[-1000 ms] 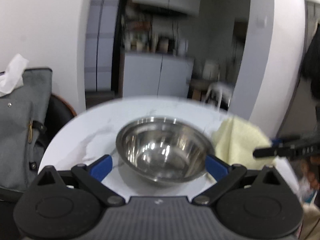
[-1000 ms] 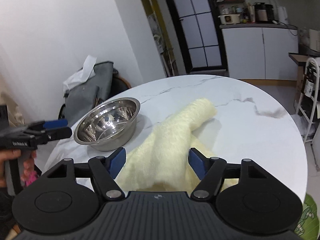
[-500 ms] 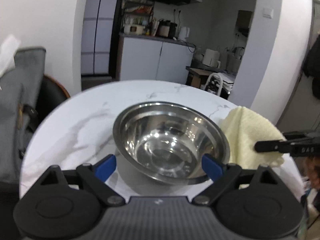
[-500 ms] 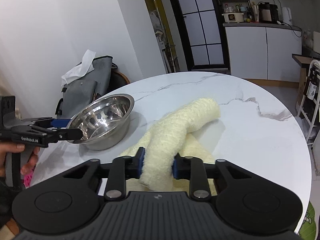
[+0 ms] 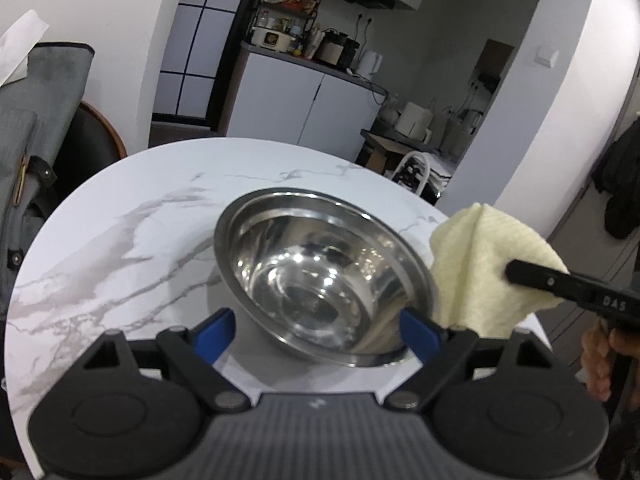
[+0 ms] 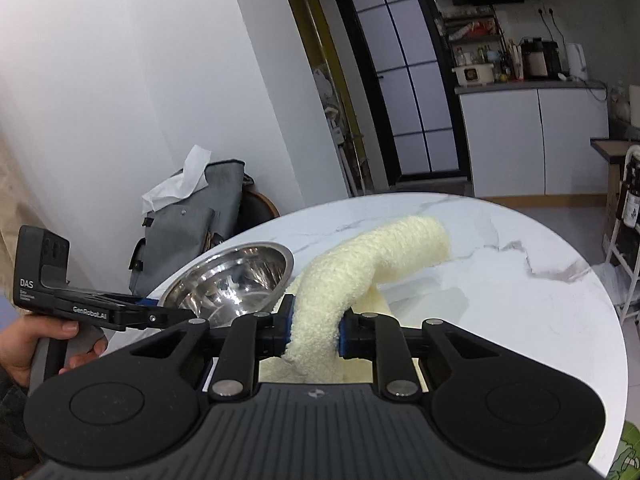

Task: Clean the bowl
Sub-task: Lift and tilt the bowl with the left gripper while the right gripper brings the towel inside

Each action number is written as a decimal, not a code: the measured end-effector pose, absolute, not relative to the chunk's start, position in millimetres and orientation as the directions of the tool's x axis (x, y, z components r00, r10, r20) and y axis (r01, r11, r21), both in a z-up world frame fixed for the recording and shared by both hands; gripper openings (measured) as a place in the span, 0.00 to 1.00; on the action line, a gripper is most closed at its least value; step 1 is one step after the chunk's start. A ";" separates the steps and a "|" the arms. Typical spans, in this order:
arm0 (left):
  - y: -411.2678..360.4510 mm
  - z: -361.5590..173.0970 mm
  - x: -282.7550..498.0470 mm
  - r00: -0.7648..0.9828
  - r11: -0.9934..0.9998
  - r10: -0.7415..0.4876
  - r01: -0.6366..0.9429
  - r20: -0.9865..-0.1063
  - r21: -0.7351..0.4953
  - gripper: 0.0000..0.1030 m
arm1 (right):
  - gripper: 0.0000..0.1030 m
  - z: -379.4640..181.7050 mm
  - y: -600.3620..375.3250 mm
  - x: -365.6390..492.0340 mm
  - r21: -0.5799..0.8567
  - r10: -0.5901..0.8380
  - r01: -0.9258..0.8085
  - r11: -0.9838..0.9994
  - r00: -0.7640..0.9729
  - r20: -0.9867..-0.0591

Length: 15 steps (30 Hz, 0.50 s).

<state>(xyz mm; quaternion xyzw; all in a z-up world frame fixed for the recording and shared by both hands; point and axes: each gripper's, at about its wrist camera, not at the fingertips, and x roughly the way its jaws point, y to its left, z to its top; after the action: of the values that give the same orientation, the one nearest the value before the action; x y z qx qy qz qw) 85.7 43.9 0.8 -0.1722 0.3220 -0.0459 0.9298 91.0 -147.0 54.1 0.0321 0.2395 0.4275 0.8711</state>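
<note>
A shiny steel bowl [image 5: 320, 272] stands on the white marble table [image 5: 120, 240]. My left gripper [image 5: 318, 326] is open wide, and its blue pads [image 5: 216, 330] flank the bowl's near side low down. Whether they touch the bowl I cannot tell. In the right wrist view the bowl [image 6: 228, 280] is at the left, with a left gripper finger [image 6: 160, 314] at its wall. My right gripper [image 6: 314, 328] is shut on a pale yellow cloth [image 6: 360, 276], bunched into a roll and raised off the table. In the left wrist view the cloth [image 5: 480, 264] hangs right of the bowl.
A grey bag [image 6: 188, 232] with white tissue sticking out sits on a chair [image 5: 96, 136] past the table's left edge. A person's hands [image 6: 24, 344] hold the gripper handles. Bare marble [image 6: 520, 280] stretches right of the cloth. Kitchen cabinets stand far behind.
My right gripper closed on the cloth and lifted it into a bunched roll. My left gripper came lower and closer, so the bowl now sits between its fingers.
</note>
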 end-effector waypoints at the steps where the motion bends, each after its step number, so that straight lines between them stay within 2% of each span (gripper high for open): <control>1: 44.0 0.8 86.0 0.788 0.935 -0.201 -0.024 -0.582 -0.355 0.88 | 0.21 55.4 -146.8 90.0 0.261 0.765 -0.733 0.628 0.519 -0.382; 4: 43.2 -0.4 90.3 0.786 0.929 -0.215 -0.019 -0.580 -0.370 0.88 | 0.21 61.5 -141.8 85.4 0.260 0.800 -0.770 0.583 0.488 -0.350; 11: 39.5 -1.9 94.4 0.788 0.930 -0.221 -0.007 -0.574 -0.369 0.87 | 0.21 64.1 -111.5 86.5 0.222 0.822 -0.822 0.524 0.421 -0.382; 15: 41.3 -2.5 97.5 0.796 0.930 -0.211 -0.014 -0.567 -0.366 0.82 | 0.21 66.9 -97.3 86.5 0.198 0.832 -0.852 0.484 0.378 -0.407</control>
<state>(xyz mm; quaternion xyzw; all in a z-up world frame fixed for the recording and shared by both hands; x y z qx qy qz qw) 97.5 41.3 -2.5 -0.1788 0.3147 -0.0530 0.9307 86.5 -97.3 66.9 -0.0223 0.2315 0.5074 0.8297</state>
